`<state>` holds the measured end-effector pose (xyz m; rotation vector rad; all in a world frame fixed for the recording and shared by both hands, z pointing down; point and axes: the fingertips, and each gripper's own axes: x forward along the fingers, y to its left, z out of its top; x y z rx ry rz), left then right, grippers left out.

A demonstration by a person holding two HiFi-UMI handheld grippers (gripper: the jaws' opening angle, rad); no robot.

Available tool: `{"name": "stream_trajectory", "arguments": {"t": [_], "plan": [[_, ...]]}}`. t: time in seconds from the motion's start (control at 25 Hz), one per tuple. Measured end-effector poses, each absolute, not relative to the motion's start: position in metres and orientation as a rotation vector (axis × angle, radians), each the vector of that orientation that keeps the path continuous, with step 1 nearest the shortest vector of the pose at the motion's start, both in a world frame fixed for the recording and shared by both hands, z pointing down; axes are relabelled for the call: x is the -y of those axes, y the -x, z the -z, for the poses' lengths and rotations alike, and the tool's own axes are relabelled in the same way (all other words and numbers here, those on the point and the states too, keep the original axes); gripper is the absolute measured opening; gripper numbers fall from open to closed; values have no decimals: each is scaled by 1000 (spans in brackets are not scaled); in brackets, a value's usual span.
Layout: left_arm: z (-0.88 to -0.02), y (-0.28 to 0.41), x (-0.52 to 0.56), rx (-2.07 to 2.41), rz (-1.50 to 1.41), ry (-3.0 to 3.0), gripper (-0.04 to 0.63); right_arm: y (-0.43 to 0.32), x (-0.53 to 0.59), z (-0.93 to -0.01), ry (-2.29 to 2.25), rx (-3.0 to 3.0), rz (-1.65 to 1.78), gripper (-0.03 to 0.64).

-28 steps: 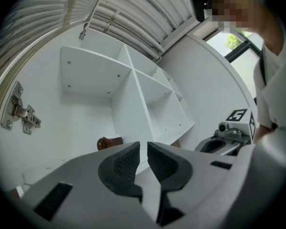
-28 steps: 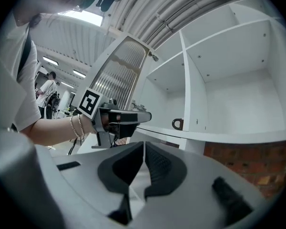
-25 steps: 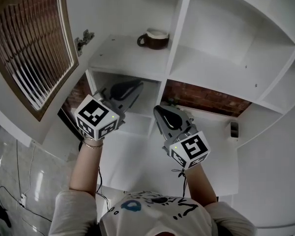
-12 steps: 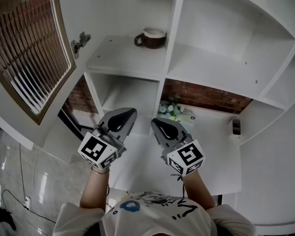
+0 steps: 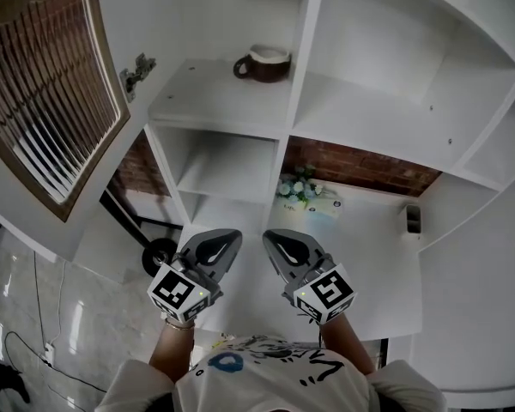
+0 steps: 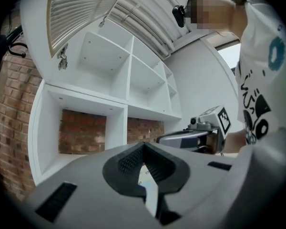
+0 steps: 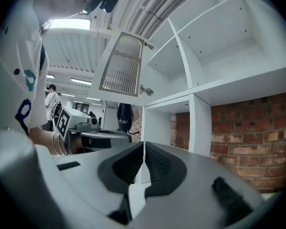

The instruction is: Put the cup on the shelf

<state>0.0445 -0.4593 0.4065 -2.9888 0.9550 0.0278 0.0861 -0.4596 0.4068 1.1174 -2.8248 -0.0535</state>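
Note:
A brown cup (image 5: 263, 63) with a white inside stands upright on the white shelf (image 5: 215, 101), in the upper left compartment beside the divider. Nothing touches it. My left gripper (image 5: 216, 249) is held low, close to the person's chest and far below the cup. It is shut, with its pads meeting and nothing between them (image 6: 143, 145). My right gripper (image 5: 283, 247) hangs beside it at the same height, also shut and empty (image 7: 144, 145). Each gripper view shows the other gripper beside it: the right gripper (image 6: 193, 136) and the left gripper (image 7: 93, 136).
A louvered cabinet door (image 5: 43, 84) stands open at the left, with a metal latch (image 5: 134, 69) by the shelf edge. A bunch of flowers and a box (image 5: 302, 191) sit on the white counter (image 5: 369, 273), and a small dark object (image 5: 411, 220) is at the right. Brick wall backs the lower compartments.
Both grippers have drawn back and down from the shelf toward the person's body, the left one farther. The cup has stayed where it stands.

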Motion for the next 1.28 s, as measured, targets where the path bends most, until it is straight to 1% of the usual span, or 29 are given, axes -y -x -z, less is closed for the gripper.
{"name": "stream_trajectory", "arguments": {"t": [0.32,0.6,1.28], "plan": [[-448,-52,430,-814,100,3083,15,-84,436,-427,-1041,2821,65,29],[-473,-63,407,-710,225,3104,15,-80,415,-445,-978,2821,-8,28],[-496,-76,389,-678,289,3176,15,-94,391,-479,-932,2761,-115,26]]}}
